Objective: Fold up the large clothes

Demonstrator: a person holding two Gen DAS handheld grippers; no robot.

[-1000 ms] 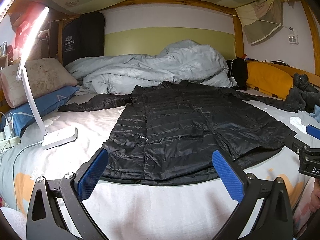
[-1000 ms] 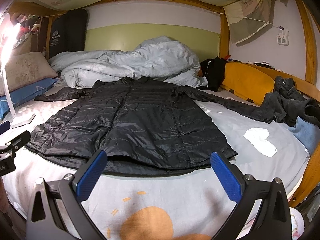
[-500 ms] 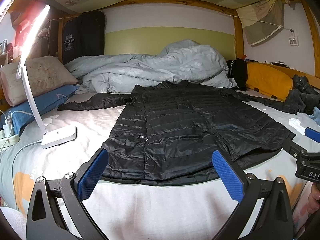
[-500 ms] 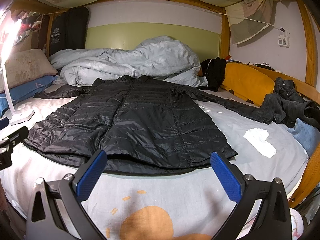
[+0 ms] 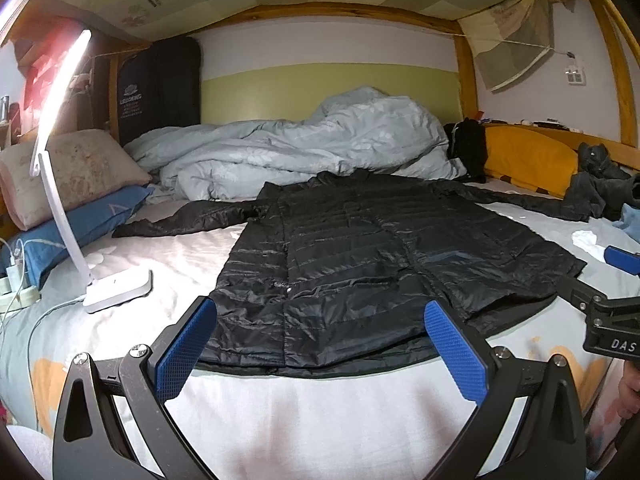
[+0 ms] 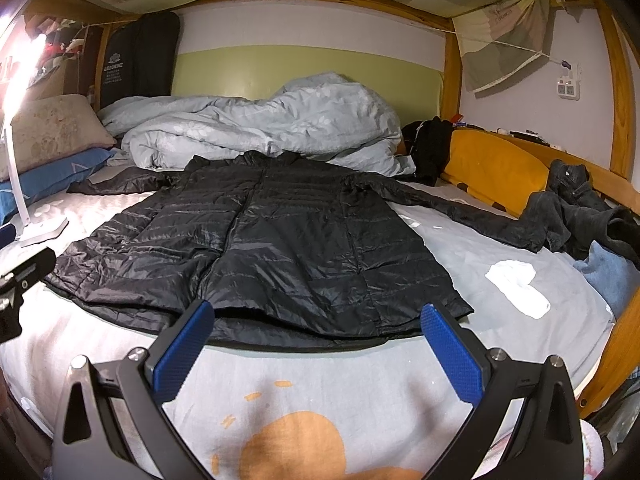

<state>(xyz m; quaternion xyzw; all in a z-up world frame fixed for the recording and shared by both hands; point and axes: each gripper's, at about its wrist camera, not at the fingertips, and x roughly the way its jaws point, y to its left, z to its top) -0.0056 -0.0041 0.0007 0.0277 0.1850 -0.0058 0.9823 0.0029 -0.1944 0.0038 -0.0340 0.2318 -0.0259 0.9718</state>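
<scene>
- The coat [image 5: 360, 264] lay flat on the bed [image 5: 304, 412], front up, hem toward the near edge and collar toward the duvet [image 5: 304, 140] heaped at the far edge; spread out like that, it looked ready for a first fold, with no fold made yet.
- Both sleeves stretched outward: one toward the pillows [image 5: 76, 184] at the left edge, the other toward the yellow cushion [image 6: 492, 168] and dark clothes [image 6: 576, 208] at the right edge. Laid open so, they could probably be turned in over the body first.
- The left gripper [image 5: 320, 344] hung above the near edge, just short of the hem's left half, its blue pads [image 5: 184, 348] spread wide with nothing between them.
- The right gripper [image 6: 316, 344] hung beside it, facing the hem's right half, likewise spread wide and empty. The pair seemed set to take the coat from two points at once, as a garment this wide would sag from one.
- A lit lamp [image 5: 116, 286] stood on the sheet near the left edge, beside the left sleeve; a sweeping fold on that side could knock it.
- A white cloth [image 6: 516, 284] lay on the sheet toward the right edge, apart from the coat.
- The shiny quilted shell would likely be slippery and springy, so a fold might not stay.
</scene>
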